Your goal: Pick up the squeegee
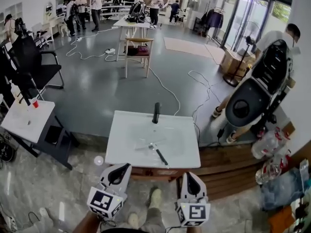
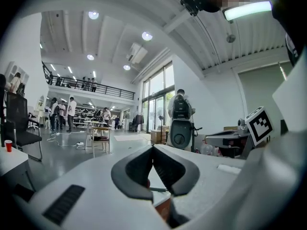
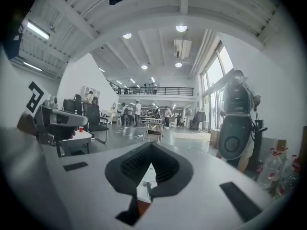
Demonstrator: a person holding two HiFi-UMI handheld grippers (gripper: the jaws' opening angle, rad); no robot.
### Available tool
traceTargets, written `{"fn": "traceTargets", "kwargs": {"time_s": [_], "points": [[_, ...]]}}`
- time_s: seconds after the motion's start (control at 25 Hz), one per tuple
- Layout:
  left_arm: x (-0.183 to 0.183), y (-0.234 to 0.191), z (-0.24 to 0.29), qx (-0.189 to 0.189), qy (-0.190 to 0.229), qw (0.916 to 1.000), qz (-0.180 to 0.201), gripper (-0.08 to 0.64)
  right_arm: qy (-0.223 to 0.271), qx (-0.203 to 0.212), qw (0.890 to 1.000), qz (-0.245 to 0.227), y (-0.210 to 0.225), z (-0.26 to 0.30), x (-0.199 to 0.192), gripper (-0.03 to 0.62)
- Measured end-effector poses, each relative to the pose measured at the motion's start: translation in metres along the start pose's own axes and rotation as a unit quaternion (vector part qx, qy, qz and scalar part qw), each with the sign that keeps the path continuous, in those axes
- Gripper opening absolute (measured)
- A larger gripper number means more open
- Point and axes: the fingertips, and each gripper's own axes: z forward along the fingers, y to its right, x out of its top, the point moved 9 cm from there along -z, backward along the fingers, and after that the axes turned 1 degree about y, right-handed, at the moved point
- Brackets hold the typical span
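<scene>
The squeegee (image 1: 156,151), with a clear blade and a black handle, lies flat on the white basin top (image 1: 126,144), towards its near edge. Both grippers hover level just short of that edge. My left gripper (image 1: 126,166) is to the squeegee's left, my right gripper (image 1: 189,174) to its right, and neither touches it. In the left gripper view the jaws (image 2: 153,147) meet at the tips with nothing between them, and the squeegee (image 2: 158,189) shows as a thin line below them. The right gripper (image 3: 151,143) is likewise shut and empty, with the squeegee handle (image 3: 148,189) showing under it.
A black faucet (image 1: 156,113) stands at the basin's far edge. The basin rests on a wooden stand (image 1: 218,174). A small white table (image 1: 24,125) with a red cup (image 1: 35,103) stands left. A dark upright machine (image 1: 257,91) and bottles (image 1: 269,149) are right.
</scene>
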Motion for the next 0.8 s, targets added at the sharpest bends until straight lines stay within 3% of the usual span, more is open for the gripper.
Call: {"fn": "traceTargets", "kwargs": {"time_s": [0.8], "points": [[-0.044, -0.067, 0.144, 0.093, -0.061, 0.9929, -0.044, 0.002, -0.053, 0.102, 0.993, 0.017, 0.059, 0.204, -0.040, -0.002]]}}
